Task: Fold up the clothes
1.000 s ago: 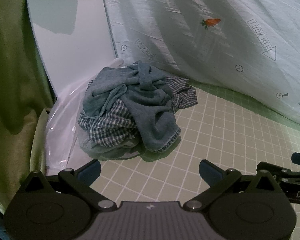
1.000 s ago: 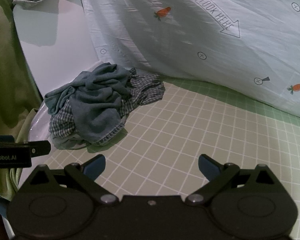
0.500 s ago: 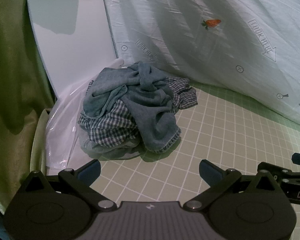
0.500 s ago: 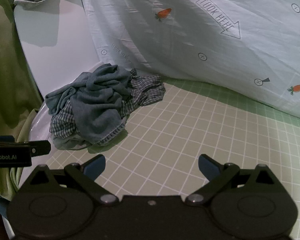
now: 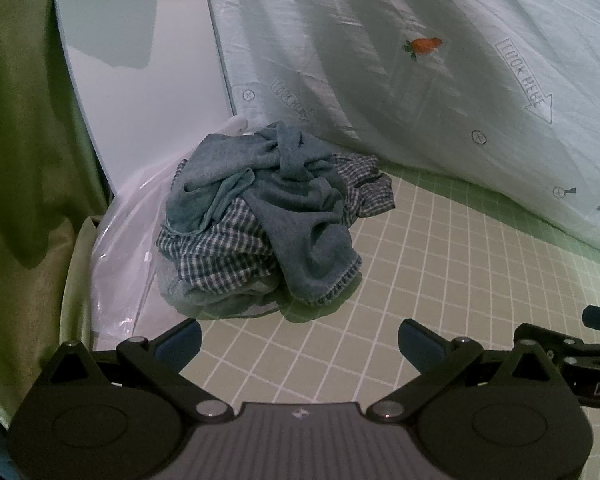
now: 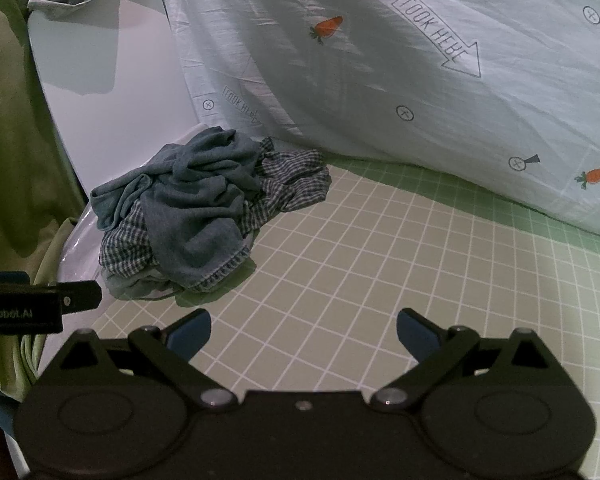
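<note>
Both tongs, left (image 5: 299, 338) and right (image 6: 303, 330), gape wide and hold nothing, hovering over the grid mat (image 5: 440, 280) short of the pile (image 5: 266, 220). Beyond them the pile, a blue towel tangled with checked cloth, sits on the mat, a plastic bag (image 5: 120, 240) touching its left side, the carrot sheet (image 5: 420, 80) behind. Nothing is folded yet; next, I judge, pinch the towel's hem and lift it free.

Both my wrist views are dim and bluish-green, corners vignetted black, straight lines bowing toward the rims. Broad soft shadows cross the pale carrot-printed hanging sheet (image 5: 420, 80) around 12 o'clock. The crinkled clear plastic bag (image 5: 120, 248) glints faintly at 9 o'clock.
</note>
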